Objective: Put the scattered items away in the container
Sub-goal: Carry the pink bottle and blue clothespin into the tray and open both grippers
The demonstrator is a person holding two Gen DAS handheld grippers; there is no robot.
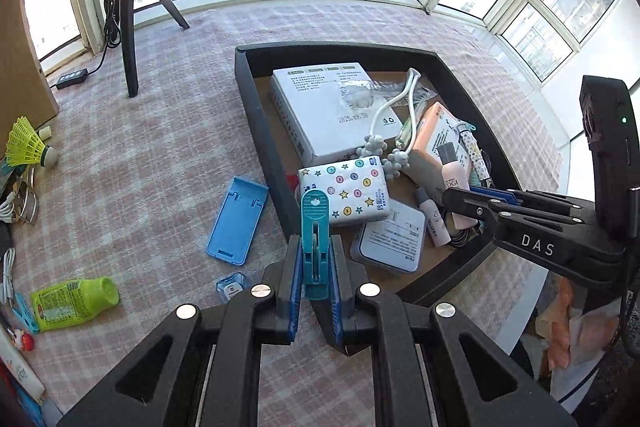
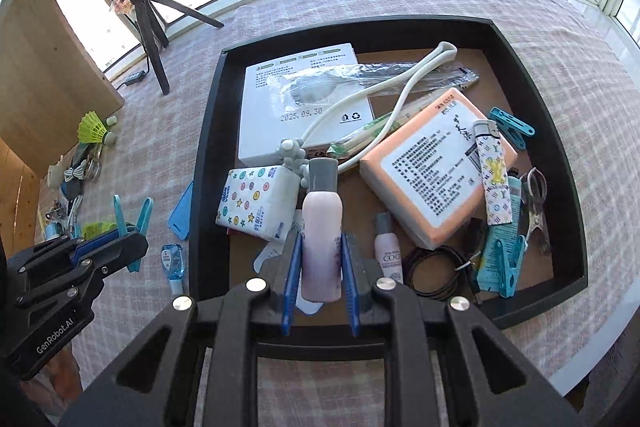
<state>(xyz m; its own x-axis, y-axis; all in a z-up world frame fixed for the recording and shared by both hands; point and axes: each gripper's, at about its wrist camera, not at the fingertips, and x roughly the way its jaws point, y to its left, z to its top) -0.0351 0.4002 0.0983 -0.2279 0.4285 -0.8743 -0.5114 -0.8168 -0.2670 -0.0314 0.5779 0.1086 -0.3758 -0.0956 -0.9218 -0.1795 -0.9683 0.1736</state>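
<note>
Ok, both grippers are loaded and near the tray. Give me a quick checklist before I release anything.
1. Left gripper grip on the teal clothespin: ok, pads clamp its lower half, peg upright.
2. Right gripper grip on the pink bottle: ok, held by the body, grey cap pointing away.
3. Right load over the black tray: ok, bottle sits above the tray floor.
4. Left load over the tray: not ok, the clothespin lines up with the tray's near-left edge, not clearly inside.
5. Free landing spot: cannot tell, tissue pack and small bottle crowd the near area.
6. Grippers apart from each other: ok.
</note>
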